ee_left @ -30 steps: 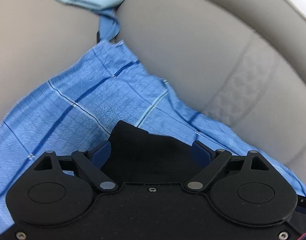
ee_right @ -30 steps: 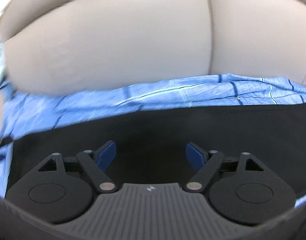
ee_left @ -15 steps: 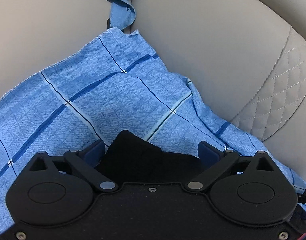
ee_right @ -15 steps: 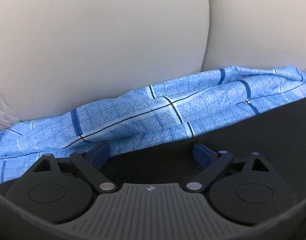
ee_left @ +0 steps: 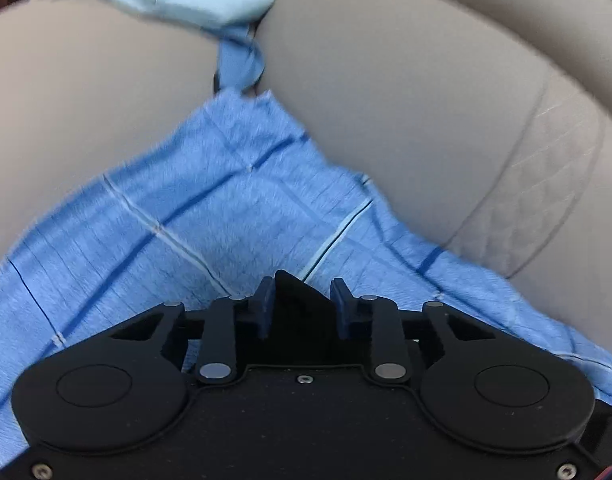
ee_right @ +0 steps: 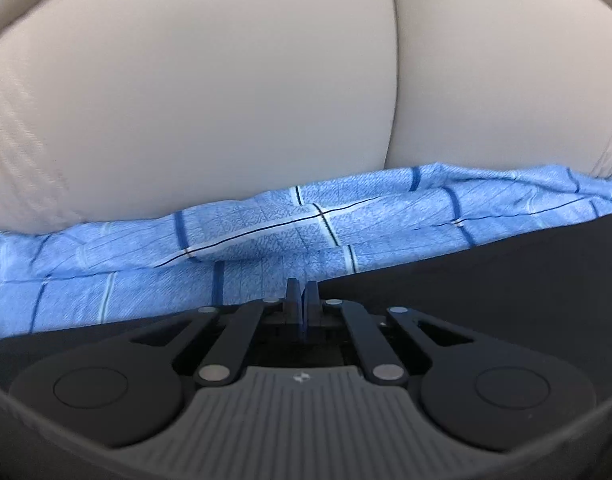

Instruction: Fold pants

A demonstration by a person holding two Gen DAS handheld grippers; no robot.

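Both views are evenly lit by soft, cool light with no hard shadows or glare. The left wrist view is smeared by motion blur, worst on the pale cloth (ee_left: 194,4) at the top. The right wrist view is sharper on the blue fabric (ee_right: 306,220), though the sofa (ee_right: 226,80) looks slightly soft. Fisheye bending curves every edge.

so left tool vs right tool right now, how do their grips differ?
The left tool is closed on a corner of black fabric, with a clear gap between its fingers; the right tool is pinched almost fully shut on the blue plaid cloth, only a sliver showing between its fingers. The left view is motion-blurred; the right view is sharper. Shared: both sit low over the blue plaid cloth on the beige sofa.
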